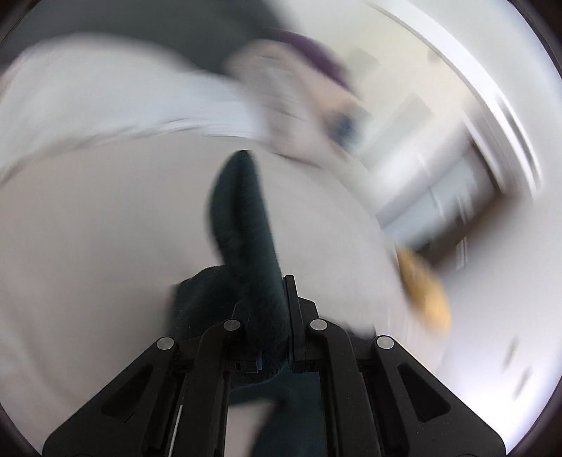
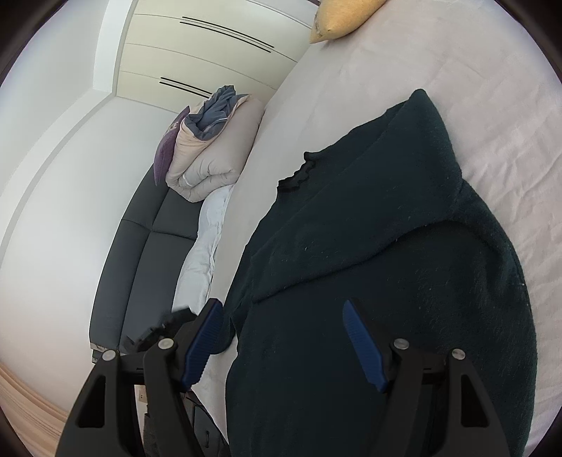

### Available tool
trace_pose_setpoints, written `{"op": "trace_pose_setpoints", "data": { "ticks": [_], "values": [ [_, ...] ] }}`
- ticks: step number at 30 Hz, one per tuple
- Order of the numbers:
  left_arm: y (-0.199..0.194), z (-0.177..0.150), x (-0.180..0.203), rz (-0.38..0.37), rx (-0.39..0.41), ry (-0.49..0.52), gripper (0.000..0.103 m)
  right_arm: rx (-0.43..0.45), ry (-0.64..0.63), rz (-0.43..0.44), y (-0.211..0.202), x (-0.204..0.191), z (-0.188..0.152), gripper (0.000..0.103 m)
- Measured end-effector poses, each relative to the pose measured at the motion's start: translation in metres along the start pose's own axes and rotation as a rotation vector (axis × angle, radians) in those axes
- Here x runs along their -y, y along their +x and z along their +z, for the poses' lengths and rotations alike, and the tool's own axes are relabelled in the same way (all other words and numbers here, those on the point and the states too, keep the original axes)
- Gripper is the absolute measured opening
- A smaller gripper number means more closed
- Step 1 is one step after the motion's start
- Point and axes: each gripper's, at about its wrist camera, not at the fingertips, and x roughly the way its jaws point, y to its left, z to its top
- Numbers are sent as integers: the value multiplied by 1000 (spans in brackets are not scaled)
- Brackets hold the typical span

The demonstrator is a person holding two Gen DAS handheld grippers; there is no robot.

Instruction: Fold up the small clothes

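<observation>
1. Bedroom setting: a bed (image 2: 368, 105) under a pale, lightly creased sheet serves as the work surface, with a white wardrobe (image 2: 210, 45) behind and a dark sofa (image 2: 140, 246) along its left edge.
2. Left hand-held gripper (image 1: 268, 298): jaws drawn together, clamped on a fold of the dark green garment (image 1: 242, 218), which rises from the jaws in a narrow strip. That view is badly blurred; whatever lies beyond the strip cannot be read with confidence.
3. Dark green garment (image 2: 386, 246): lies spread on the bed, one flap already turned over the body, frilled neckline toward the sofa side.
4. Right hand-held gripper (image 2: 284, 337): jaws apart, empty, poised above the near part of the garment.
5. Judged step: mid-fold, left side gripped. The next move likely calls for carrying that pinched edge across and keeping it level.
6. Clearance: open sheet to the right; the bed's left edge is close, with a rolled duvet (image 2: 210, 154) and yellow cushion (image 2: 344, 17) well apart.
</observation>
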Motion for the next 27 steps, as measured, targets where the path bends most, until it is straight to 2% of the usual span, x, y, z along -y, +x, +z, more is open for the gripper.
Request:
{"op": "trace_pose_setpoints", "data": {
  "ticks": [2, 4, 5, 8, 13, 16, 17, 24, 26, 27],
  "values": [
    [18, -39, 81, -18, -49, 281, 7, -4, 5, -5, 4, 2, 4, 74],
    [33, -84, 130, 42, -48, 510, 7, -16, -7, -15, 11, -1, 8, 74],
    [45, -119, 155, 96, -42, 669, 7, -26, -21, -19, 14, -4, 9, 74],
    [70, -187, 177, 168, -67, 891, 7, -65, -40, -22, 29, -11, 16, 74],
    [75, -231, 178, 233, -46, 1015, 7, -143, -21, -3, 65, -12, 24, 74],
    [73, -237, 181, 244, -18, 1051, 7, -205, 22, 25, 95, -9, 26, 74],
    [65, -250, 187, 245, -15, 1062, 7, -223, 38, 24, 105, -8, 26, 74],
    [76, -275, 194, 265, 8, 1168, 7, -301, 69, 86, 150, -19, 26, 74],
    [77, -275, 195, 258, 8, 1172, 7, -330, 44, 70, 161, -23, 26, 63],
    [77, -275, 195, 255, 4, 1170, 8, -353, 21, 55, 167, -26, 25, 46]
  ]
}}
